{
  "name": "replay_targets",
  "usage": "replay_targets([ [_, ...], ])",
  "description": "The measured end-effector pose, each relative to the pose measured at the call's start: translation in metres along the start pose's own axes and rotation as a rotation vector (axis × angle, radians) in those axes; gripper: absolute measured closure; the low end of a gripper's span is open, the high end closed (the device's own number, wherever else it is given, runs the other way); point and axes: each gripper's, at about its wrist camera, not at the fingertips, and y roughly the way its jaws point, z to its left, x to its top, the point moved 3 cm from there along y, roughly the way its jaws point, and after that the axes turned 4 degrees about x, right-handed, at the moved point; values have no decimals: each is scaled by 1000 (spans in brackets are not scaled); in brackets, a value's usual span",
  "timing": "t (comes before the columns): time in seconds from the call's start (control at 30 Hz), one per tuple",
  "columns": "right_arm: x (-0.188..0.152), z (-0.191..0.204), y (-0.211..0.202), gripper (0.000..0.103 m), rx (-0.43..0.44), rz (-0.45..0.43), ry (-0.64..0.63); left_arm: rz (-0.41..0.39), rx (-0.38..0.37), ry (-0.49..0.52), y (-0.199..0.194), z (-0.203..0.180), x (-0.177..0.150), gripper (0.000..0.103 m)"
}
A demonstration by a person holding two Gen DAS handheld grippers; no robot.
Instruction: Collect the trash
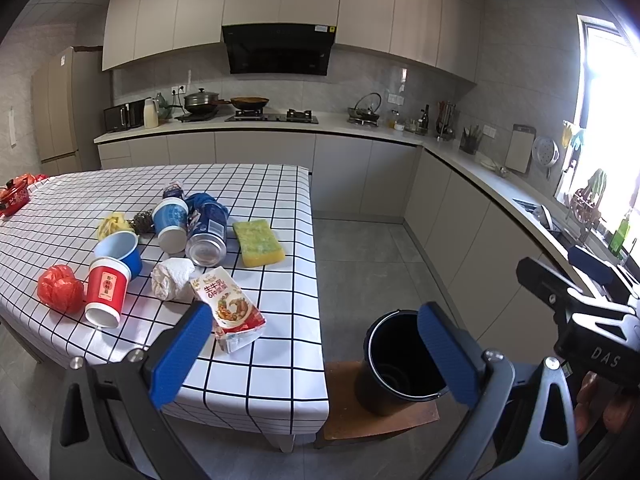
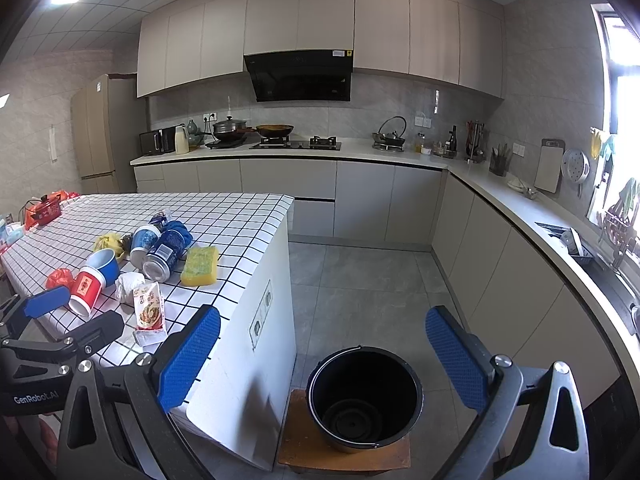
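Trash lies on the checked table (image 1: pixel 256 360): a milk carton (image 1: pixel 230 308), a crumpled tissue (image 1: pixel 172 278), a red paper cup (image 1: pixel 106 292), a blue cup (image 1: pixel 120 248), a red plastic bag (image 1: pixel 60 288), a blue can (image 1: pixel 208 234), a blue-white cup (image 1: pixel 171 224) and a yellow wrapper (image 1: pixel 112 226). An empty black bucket (image 2: pixel 364 396) stands on a wooden stool (image 2: pixel 304 452) beside the table. My left gripper (image 1: pixel 316 360) is open above the table's near corner, close to the carton. My right gripper (image 2: pixel 320 368) is open above the bucket.
A yellow-green sponge (image 1: pixel 258 242) and a steel scourer (image 1: pixel 144 222) lie among the trash. A red pot (image 1: pixel 14 198) sits at the table's far left. Kitchen counters (image 1: pixel 460 160) run along the back and right. Grey floor (image 1: pixel 360 260) lies between table and counters.
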Motion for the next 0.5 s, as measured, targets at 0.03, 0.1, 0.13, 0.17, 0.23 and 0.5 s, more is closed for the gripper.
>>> replay_targets([
  [0.03, 0, 0, 0, 0, -1, 0, 0, 0, -2, 0, 0, 0, 0, 0],
  [0.1, -1, 0, 0, 0, -1, 0, 0, 0, -2, -1, 1, 0, 0, 0],
  [0.13, -1, 0, 0, 0, -1, 1, 1, 0, -3, -1, 1, 0, 0, 0],
  [0.17, -1, 0, 0, 0, 0, 1, 1, 1, -4, -2, 1, 0, 0, 0],
  [0.23, -1, 1, 0, 0, -1, 0, 0, -1, -2, 0, 1, -1, 0, 0],
  [0.5, -1, 0, 0, 0, -4, 0, 1, -2, -1, -2, 1, -1, 0, 0],
])
